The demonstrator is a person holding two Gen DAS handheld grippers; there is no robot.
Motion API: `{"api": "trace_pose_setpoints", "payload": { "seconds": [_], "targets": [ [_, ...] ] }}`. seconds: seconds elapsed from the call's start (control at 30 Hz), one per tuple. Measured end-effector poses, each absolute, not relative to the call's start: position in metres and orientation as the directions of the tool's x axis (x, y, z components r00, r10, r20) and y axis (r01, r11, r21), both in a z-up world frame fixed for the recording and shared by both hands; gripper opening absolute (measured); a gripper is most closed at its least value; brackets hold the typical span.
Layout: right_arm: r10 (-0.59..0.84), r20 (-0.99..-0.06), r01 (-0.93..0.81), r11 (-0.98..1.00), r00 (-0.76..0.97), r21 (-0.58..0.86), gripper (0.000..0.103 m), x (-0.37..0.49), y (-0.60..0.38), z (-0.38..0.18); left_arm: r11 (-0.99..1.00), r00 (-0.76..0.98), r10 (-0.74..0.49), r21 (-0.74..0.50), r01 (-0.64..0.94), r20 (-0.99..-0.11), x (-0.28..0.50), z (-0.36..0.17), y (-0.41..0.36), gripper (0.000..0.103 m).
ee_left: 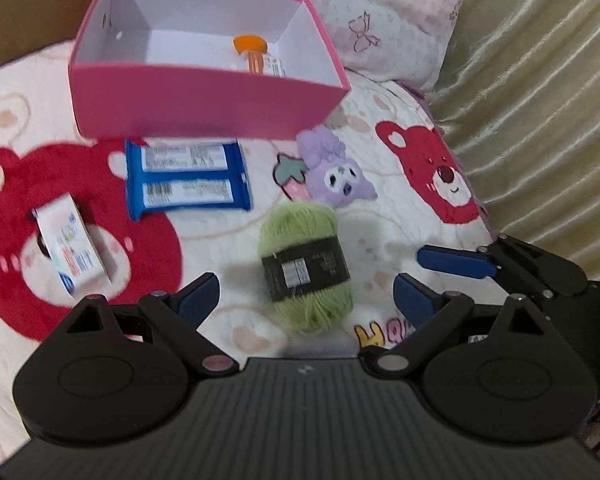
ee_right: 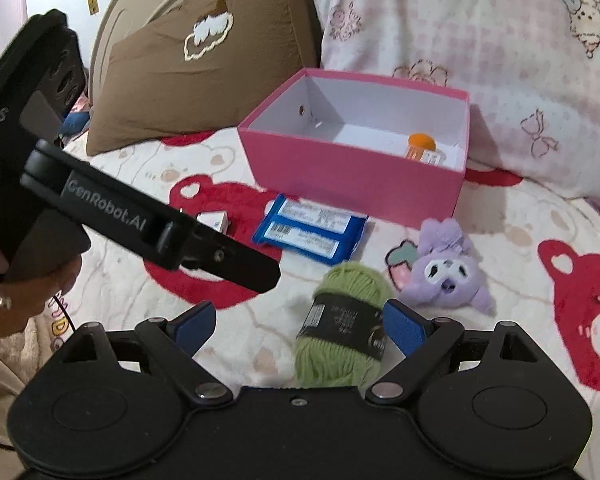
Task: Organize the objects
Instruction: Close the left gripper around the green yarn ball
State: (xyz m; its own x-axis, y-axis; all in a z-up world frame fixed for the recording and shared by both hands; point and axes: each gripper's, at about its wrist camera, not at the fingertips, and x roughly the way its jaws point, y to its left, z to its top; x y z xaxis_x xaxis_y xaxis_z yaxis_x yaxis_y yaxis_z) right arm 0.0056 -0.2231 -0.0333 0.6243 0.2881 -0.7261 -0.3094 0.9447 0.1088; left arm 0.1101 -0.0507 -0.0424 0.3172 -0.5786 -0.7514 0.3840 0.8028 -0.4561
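A green yarn ball (ee_left: 306, 268) with a black label lies on the bear-print blanket. My left gripper (ee_left: 306, 298) hangs open just above and behind it, the yarn showing between the two blue pads without touching them. My right gripper (ee_right: 300, 326) is open too, with the yarn (ee_right: 344, 332) close to its right pad. Behind the yarn stands an open pink box (ee_left: 204, 108) holding an orange-capped bottle (ee_left: 256, 54). In front of the box lie two blue snack packs (ee_left: 186, 178), a small white carton (ee_left: 70, 244) and a purple plush (ee_left: 336, 174).
In the left wrist view one blue finger (ee_left: 456, 262) of the right gripper reaches in from the right. A brown pillow (ee_right: 204, 60) and a pink patterned pillow (ee_right: 480, 60) rise behind the box (ee_right: 356, 172). A gold striped cover (ee_left: 540, 100) borders the blanket on the right.
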Motion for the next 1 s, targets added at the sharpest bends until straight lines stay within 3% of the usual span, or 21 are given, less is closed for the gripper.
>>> {"api": "trace_pose_setpoints", "payload": {
  "seconds": [0.4,0.67,1.0],
  "targets": [
    [0.321,-0.732,-0.259,0.944,0.600,0.202,0.093,-0.001,-0.233,-0.075,0.786,0.389,-0.615,-0.492,0.375,-0.686,0.088,-0.069,-0.055,0.092],
    [0.273,-0.749,-0.263,0.955,0.604,0.136,0.093,0.000,-0.227,-0.107,0.785,0.389,-0.620,-0.527,0.326,-0.682,0.094,-0.105,-0.062,0.091],
    [0.245,-0.729,-0.237,0.964,0.639,0.116,0.092,0.010,-0.231,-0.132,0.770,0.402,-0.638,-0.556,0.313,-0.657,0.098,-0.131,-0.073,0.071]
  ]
}}
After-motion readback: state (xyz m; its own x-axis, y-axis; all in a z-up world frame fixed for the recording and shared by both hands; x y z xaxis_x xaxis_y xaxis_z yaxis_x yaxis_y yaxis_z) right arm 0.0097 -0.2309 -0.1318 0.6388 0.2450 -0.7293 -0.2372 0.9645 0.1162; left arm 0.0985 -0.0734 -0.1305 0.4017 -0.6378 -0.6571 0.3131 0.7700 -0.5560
